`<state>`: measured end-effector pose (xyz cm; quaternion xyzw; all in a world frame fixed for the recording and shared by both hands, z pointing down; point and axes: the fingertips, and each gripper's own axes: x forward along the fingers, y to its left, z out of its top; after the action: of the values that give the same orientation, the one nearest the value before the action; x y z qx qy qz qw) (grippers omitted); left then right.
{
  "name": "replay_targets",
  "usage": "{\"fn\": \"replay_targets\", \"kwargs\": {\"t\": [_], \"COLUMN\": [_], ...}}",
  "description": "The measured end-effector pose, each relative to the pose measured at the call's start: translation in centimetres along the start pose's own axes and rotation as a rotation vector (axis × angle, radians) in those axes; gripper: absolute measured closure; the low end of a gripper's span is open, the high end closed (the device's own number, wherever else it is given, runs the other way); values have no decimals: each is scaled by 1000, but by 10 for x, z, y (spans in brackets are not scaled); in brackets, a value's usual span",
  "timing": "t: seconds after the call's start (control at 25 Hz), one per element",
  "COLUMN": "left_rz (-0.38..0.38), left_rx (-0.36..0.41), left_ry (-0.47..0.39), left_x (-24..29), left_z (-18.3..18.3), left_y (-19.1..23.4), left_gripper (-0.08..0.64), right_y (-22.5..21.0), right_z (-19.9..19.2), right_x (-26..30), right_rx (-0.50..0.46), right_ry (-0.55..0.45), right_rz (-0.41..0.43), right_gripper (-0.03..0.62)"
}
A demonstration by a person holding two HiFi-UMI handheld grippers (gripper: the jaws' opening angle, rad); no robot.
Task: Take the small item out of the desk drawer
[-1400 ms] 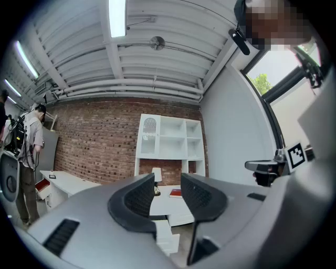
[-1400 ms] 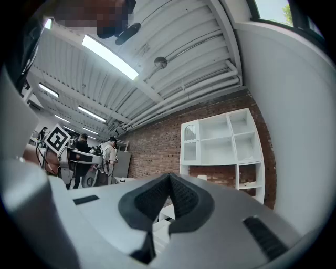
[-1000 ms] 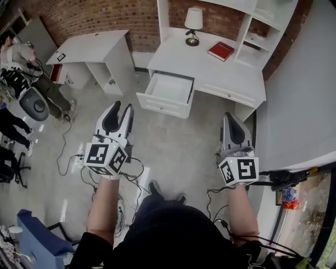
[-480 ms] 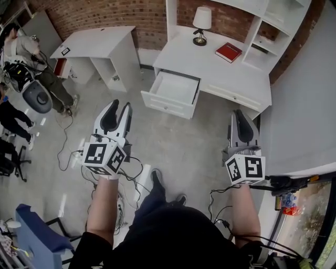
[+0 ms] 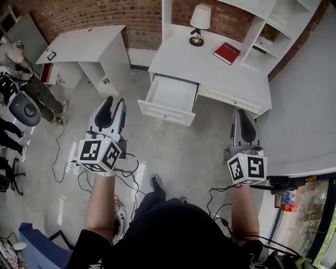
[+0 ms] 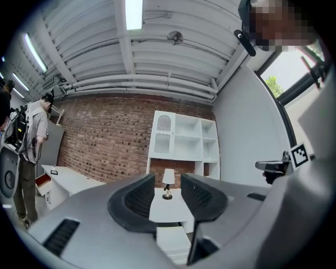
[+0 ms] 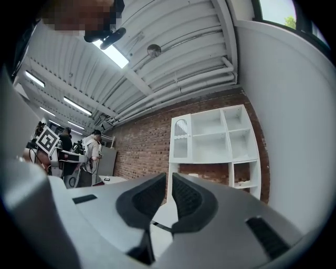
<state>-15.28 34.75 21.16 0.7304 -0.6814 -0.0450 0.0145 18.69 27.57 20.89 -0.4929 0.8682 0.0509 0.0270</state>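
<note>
white desk drawer (image 5: 164, 111) stands open at upper middle, its inside looking bare; no small item shows. left grey gripper (image 5: 114, 105) moderately apart, right grey gripper (image 5: 245, 116) almost closed, both empty, well short. reaching unsighted risks striking the drawer front.

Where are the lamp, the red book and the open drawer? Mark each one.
lamp (image 5: 200, 16), head view, on its shade.
red book (image 5: 227, 53), head view, on its cover.
open drawer (image 5: 166, 112), head view, on its front panel.
</note>
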Motion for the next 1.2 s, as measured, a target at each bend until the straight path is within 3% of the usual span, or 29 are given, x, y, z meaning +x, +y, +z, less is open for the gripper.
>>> {"fn": "replay_targets", "kwargs": {"t": [0.4,0.68,0.96,1.2], "left_rz": [-56,-97,-63,-21], "left_rx": [-63,-65,-61,-20], "left_ry": [36,85,142,186], "left_x": [72,108,151,205], "left_z": [-26,-46,-78,-83], "left_y": [75,95,103,108], "left_gripper": [408,408,408,408], "right_y": [27,37,20,0], "right_z": [-18,-32,-73,-85], "right_x": [84,131,184,252], "right_rx": [-31,-9,54,115], "right_ry": [48,70,97,76], "right_rz": [-45,-52,-9,70], "right_gripper": [558,558,558,558]}}
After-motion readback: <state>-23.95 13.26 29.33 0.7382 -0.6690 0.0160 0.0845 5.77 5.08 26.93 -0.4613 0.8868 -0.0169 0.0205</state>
